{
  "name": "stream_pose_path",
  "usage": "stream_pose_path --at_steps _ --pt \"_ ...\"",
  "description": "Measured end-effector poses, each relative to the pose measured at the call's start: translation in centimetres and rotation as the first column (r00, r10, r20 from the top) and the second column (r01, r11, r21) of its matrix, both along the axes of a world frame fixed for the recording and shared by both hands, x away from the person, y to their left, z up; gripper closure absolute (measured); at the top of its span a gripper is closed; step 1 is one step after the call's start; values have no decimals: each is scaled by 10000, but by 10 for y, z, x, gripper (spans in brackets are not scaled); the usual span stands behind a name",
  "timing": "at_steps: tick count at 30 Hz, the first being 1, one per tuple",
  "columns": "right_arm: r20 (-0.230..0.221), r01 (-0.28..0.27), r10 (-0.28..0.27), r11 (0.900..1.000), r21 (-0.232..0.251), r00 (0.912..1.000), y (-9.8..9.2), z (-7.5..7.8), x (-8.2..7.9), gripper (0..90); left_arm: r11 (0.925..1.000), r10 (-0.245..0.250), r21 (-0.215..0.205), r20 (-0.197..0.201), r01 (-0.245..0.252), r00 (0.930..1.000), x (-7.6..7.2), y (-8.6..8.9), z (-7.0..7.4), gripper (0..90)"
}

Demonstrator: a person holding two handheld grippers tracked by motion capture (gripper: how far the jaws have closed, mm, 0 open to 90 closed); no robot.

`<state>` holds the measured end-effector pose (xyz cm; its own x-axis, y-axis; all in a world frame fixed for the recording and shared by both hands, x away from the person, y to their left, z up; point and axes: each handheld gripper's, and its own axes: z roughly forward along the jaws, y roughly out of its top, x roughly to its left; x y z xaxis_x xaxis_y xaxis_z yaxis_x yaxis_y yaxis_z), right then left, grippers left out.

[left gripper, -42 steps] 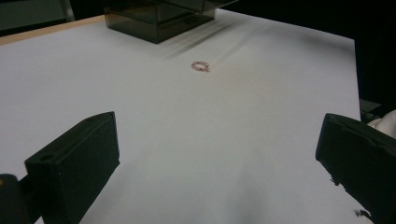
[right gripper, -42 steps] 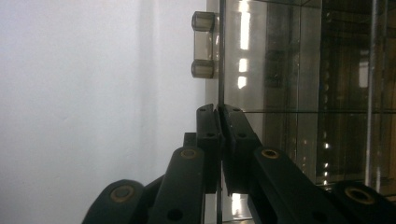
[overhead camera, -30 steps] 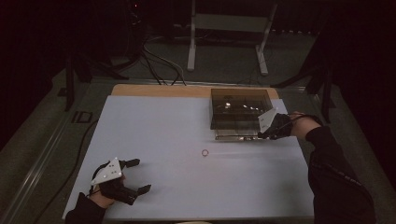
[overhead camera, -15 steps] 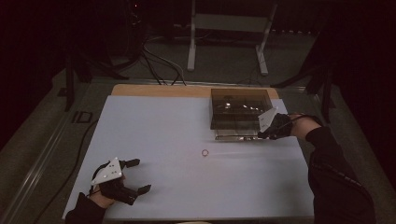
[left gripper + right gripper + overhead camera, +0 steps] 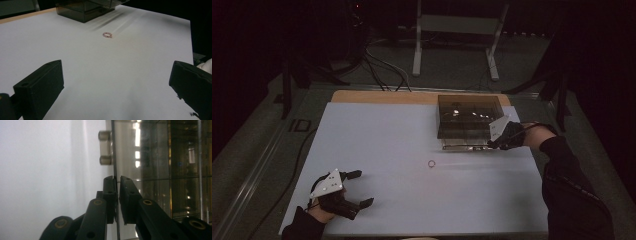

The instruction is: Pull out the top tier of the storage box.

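A small pinkish ring (image 5: 431,163) lies on the white table sheet near the middle, and appears far ahead as the ring (image 5: 107,34). A smoky clear box (image 5: 467,115) stands at the back right, with a thin clear panel (image 5: 462,147) jutting out low at its front. My right gripper (image 5: 489,146) is shut on that panel's edge; in the right gripper view the jaws of the gripper (image 5: 117,181) pinch the thin panel, just below its knobbed handle (image 5: 105,147). My left gripper (image 5: 362,187) rests open at the near left, nothing between its jaws (image 5: 117,82).
The white sheet (image 5: 387,135) covers the table, with a wooden strip (image 5: 382,96) along the far edge. Cables (image 5: 382,60) and a metal stand (image 5: 452,25) sit on the dark floor beyond. The box corner (image 5: 85,8) shows far ahead of the left gripper.
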<state>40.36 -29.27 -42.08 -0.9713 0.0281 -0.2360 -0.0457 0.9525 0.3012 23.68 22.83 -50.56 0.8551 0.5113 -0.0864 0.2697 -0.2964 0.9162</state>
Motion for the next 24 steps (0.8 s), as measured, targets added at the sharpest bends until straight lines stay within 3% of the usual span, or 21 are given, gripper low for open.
stream_pose_path --at_steps 6,12,18,21,24 --pt "-236 922 -910 9941 571 9956 1 8 2 728 10000 0 4 -3 0 10000 0 0 0 11" --pt "-477 1728 -1678 9761 1318 9847 1 16 2 659 10000 -17 1 -5 17 10000 0 0 0 11" --pt "-1033 2570 -2401 9440 2068 9652 8 25 4 569 10000 -9 -30 -5 9 10000 0 0 0 11" --pt "-1446 3175 -2894 9163 2440 9462 12 29 5 487 10000 -14 -35 -2 14 10000 0 0 0 11" --pt "-1584 3579 -3248 8904 2813 9324 15 34 6 382 10000 -12 -21 3 12 10000 0 0 0 11"
